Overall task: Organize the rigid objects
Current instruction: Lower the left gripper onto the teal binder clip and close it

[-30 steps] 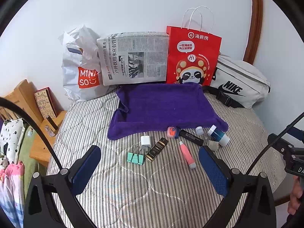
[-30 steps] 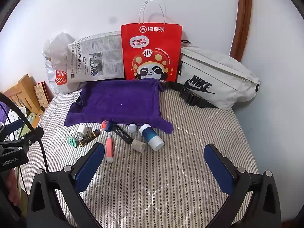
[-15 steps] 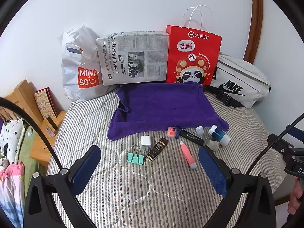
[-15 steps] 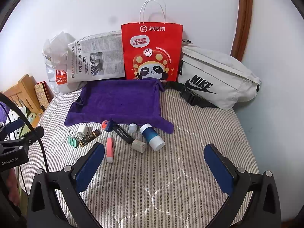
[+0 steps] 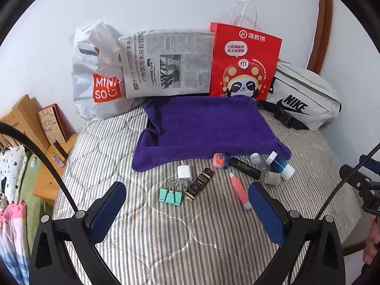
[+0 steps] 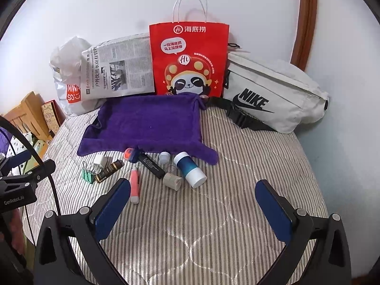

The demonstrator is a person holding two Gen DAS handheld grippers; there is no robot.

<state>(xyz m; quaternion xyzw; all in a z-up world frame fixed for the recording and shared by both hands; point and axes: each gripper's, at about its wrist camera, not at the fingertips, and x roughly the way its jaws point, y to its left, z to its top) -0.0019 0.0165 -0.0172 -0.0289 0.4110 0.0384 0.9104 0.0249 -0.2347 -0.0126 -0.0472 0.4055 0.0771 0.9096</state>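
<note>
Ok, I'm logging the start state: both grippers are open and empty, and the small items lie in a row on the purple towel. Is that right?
Not quite. The left gripper and right gripper are open and empty, but the small items, such as the binder clip and pink tube, lie on the striped bedcover just in front of the purple towel, as the left wrist view shows.

Left gripper wide open, empty, above striped bedcover. Green binder clip between fingers, beside white charger. Purple towel behind.
</note>
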